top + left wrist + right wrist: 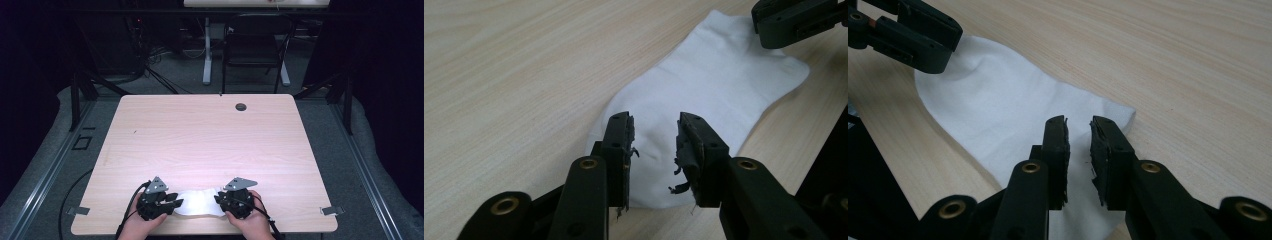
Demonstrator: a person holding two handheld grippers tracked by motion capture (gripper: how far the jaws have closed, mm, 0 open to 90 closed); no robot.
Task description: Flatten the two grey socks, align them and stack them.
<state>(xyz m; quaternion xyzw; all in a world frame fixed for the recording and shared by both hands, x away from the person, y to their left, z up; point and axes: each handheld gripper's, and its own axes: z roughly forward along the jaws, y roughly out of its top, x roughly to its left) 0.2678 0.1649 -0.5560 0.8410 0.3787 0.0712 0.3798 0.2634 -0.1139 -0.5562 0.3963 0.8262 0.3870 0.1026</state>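
You had the white sock (200,203) lying flat near the table's (210,135) front edge, at about 6 o'clock in the high view, stretched crosswise between your two hands. The left gripper (175,202) sat at the sock's 9 o'clock end, the right gripper (220,199) at its 3 o'clock end, both pointing inward toward each other.

In the left gripper view, the left gripper's (655,145) jaws stood apart, with sock fabric showing in the gap and no pad pressing on it. In the right gripper view, the right gripper's (1079,150) jaws were also apart, by a narrower gap, poised over the sock's (1013,120) end near the corner at 3 o'clock. Nothing was clamped on either side.

Judgement: the step in hand read as laying out and letting go, or setting up for a fresh grip; the sock looked smoothed, with one soft ridge near the far gripper in the right gripper view.

Next move, as judged: if a fold was intended, you needed to close on one end's edge only, catching both layers, and lift low so the other end stayed put.
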